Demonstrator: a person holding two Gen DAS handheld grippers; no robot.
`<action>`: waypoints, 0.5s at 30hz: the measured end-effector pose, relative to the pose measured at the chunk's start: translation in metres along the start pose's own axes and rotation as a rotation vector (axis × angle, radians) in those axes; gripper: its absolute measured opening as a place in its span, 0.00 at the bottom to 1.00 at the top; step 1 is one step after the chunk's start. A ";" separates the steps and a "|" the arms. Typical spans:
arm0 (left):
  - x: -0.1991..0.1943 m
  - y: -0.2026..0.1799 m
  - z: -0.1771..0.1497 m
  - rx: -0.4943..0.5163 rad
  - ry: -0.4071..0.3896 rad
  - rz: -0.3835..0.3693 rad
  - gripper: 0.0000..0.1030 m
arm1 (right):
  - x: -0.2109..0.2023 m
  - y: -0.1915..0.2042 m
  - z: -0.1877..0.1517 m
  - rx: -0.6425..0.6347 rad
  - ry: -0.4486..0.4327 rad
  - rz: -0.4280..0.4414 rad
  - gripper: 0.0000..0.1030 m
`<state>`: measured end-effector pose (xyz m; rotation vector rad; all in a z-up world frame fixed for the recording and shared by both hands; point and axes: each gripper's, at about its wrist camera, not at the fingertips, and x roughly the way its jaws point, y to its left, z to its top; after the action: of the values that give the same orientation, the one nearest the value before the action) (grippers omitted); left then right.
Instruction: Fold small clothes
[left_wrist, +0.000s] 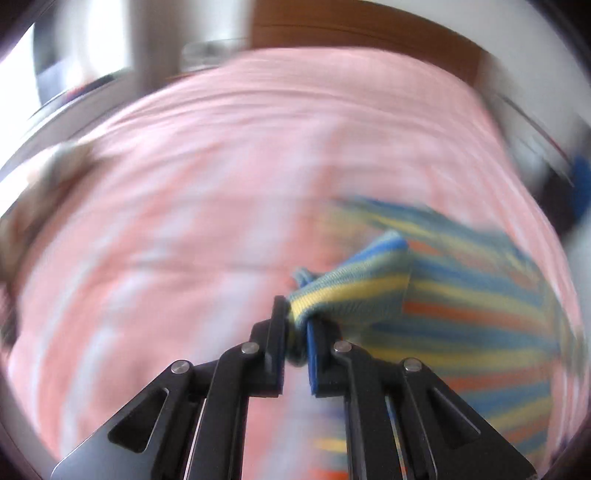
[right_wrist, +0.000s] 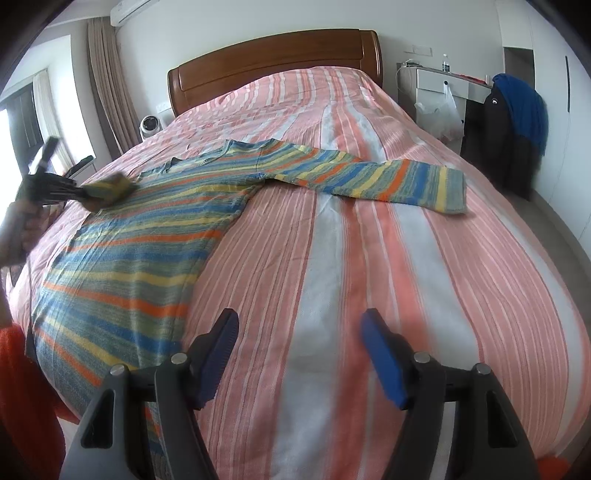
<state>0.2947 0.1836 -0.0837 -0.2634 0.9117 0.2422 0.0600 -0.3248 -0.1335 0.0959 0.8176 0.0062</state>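
Observation:
A striped sweater (right_wrist: 140, 236) in blue, yellow, orange and green lies on the bed's left half, its right sleeve (right_wrist: 388, 177) stretched out toward the middle right. My left gripper (left_wrist: 297, 325) is shut on the cuff of the other sleeve (left_wrist: 351, 291); the left wrist view is blurred by motion. In the right wrist view that gripper (right_wrist: 86, 194) shows at the far left, holding the bunched cuff over the sweater's chest. My right gripper (right_wrist: 299, 332) is open and empty above the bedspread near the bed's foot, right of the sweater's hem.
The bed has a pink and white striped bedspread (right_wrist: 369, 258) and a wooden headboard (right_wrist: 273, 62). A white nightstand (right_wrist: 439, 85) with a plastic bag and a chair draped in dark and blue clothes (right_wrist: 513, 122) stand at the right. A small fan (right_wrist: 150, 125) and curtains are at the left.

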 end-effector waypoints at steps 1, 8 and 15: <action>0.003 0.026 0.004 -0.065 0.008 0.044 0.07 | 0.001 0.000 0.000 0.000 0.002 -0.001 0.67; 0.032 0.122 -0.018 -0.246 0.096 0.162 0.06 | 0.010 0.007 -0.002 -0.019 0.025 -0.020 0.70; 0.038 0.141 -0.035 -0.361 0.082 0.089 0.06 | 0.017 0.007 -0.005 -0.028 0.043 -0.035 0.72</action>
<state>0.2464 0.3090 -0.1517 -0.5701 0.9596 0.4830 0.0682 -0.3171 -0.1493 0.0554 0.8619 -0.0134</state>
